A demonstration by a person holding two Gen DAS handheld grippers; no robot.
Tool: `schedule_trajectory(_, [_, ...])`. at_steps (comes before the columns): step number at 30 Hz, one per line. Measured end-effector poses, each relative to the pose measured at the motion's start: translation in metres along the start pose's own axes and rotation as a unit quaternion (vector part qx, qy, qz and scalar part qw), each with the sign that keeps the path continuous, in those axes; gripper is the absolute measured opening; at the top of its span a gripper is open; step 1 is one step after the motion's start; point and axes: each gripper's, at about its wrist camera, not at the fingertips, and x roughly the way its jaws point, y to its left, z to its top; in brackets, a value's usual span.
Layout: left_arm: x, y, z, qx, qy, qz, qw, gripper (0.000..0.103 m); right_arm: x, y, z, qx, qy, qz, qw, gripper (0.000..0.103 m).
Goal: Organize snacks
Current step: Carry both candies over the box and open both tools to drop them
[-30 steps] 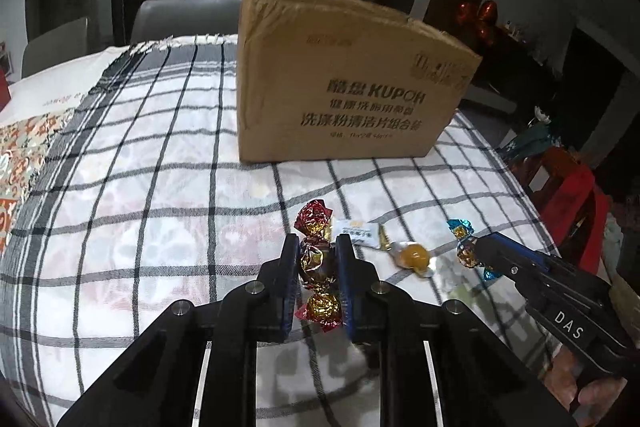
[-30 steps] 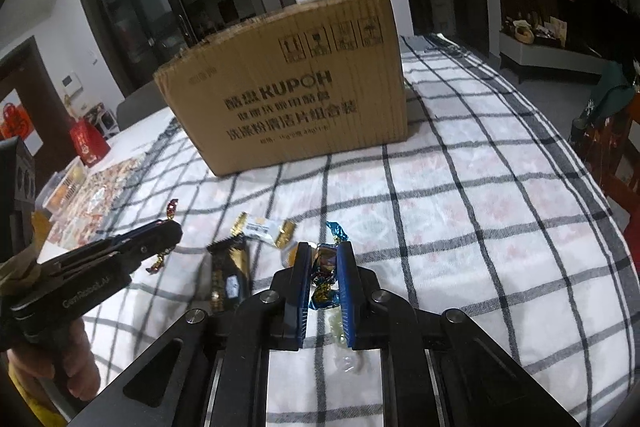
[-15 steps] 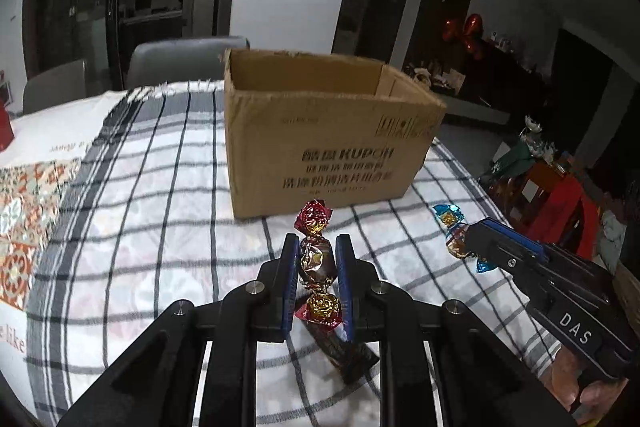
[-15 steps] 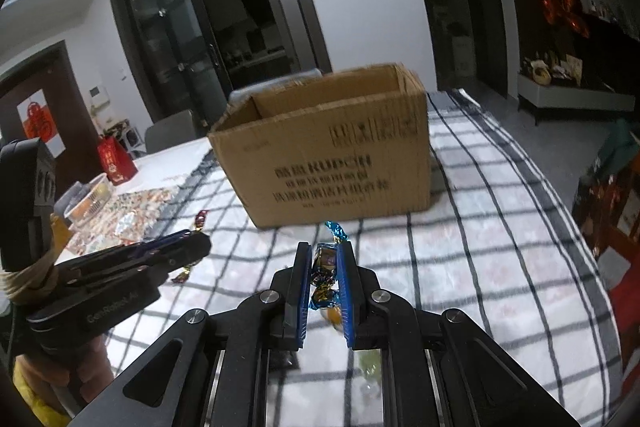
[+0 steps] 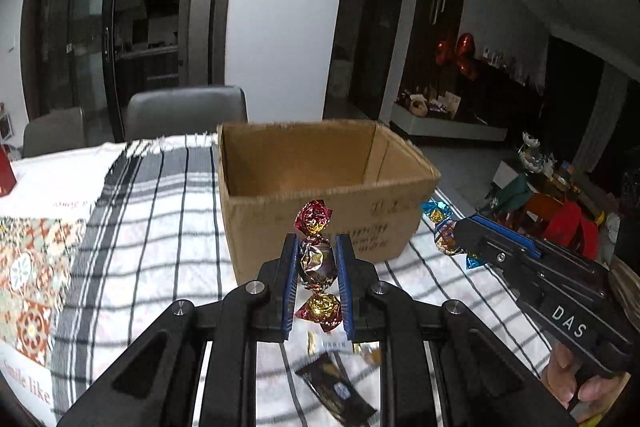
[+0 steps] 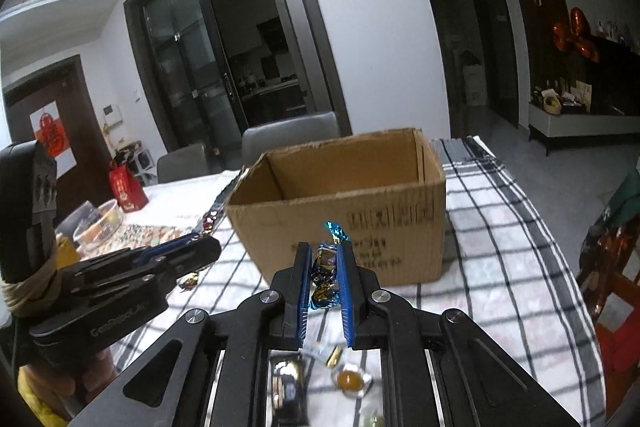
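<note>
Left gripper (image 5: pixel 317 269) pinching a red-and-gold foil-wrapped candy (image 5: pixel 317 259) between its 2 blue pads, jaws nearly closed on the wrapper's middle, one twisted end sticking up past the fingertips and the other hanging below them. Hovering above the black-and-white checked tablecloth (image 5: pixel 160 227), with the open brown cardboard box (image 5: pixel 320 195) just ahead of the fingertips and its open top and inside walls in view.

Right gripper (image 6: pixel 324 267) clamping a blue-and-gold foil-wrapped candy (image 6: pixel 325 267) in the same way, jaws drawn close around it, a blue twist poking up above the tips. Facing the front wall of the same box (image 6: pixel 352 211), printed with dark lettering, directly ahead and near.

Lying on the cloth below and behind the left gripper's fingertips: a dark rectangular snack packet (image 5: pixel 336 391) and a small white-and-gold wrapped sweet (image 5: pixel 332 343). Showing beneath the right gripper: the dark packet (image 6: pixel 286 379), the small white-and-gold sweet (image 6: pixel 320 353), and an amber round candy in clear wrap (image 6: pixel 350 381).

Appearing to the right of the left gripper, the right gripper (image 5: pixel 452 237) with its blue candy (image 5: pixel 442 227); appearing to the left of the right gripper, the left one (image 6: pixel 192 247), held at about the same height.
</note>
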Motion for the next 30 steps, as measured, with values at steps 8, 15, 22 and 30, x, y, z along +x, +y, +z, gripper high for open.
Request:
schedule_trajectory(8, [0.010, 0.002, 0.032, 0.012, -0.019, 0.008, 0.9997, 0.019, 0.013, -0.005, 0.035, -0.014, -0.023, -0.004, 1.000, 0.014])
schedule_trajectory(15, [0.022, 0.009, 0.056, 0.009, -0.029, 0.012, 0.9995, 0.019, 0.033, -0.012, 0.059, -0.018, -0.020, -0.006, 1.000, 0.014])
schedule_trajectory(22, [0.046, 0.014, 0.070, 0.010, -0.011, 0.016, 0.9998, 0.019, 0.054, -0.013, 0.070, -0.034, -0.012, -0.011, 0.999, 0.014])
schedule_trajectory(30, [0.080, 0.020, 0.080, 0.015, 0.020, 0.031, 0.9992, 0.019, 0.082, -0.016, 0.079, -0.046, 0.010, -0.021, 0.999, 0.014])
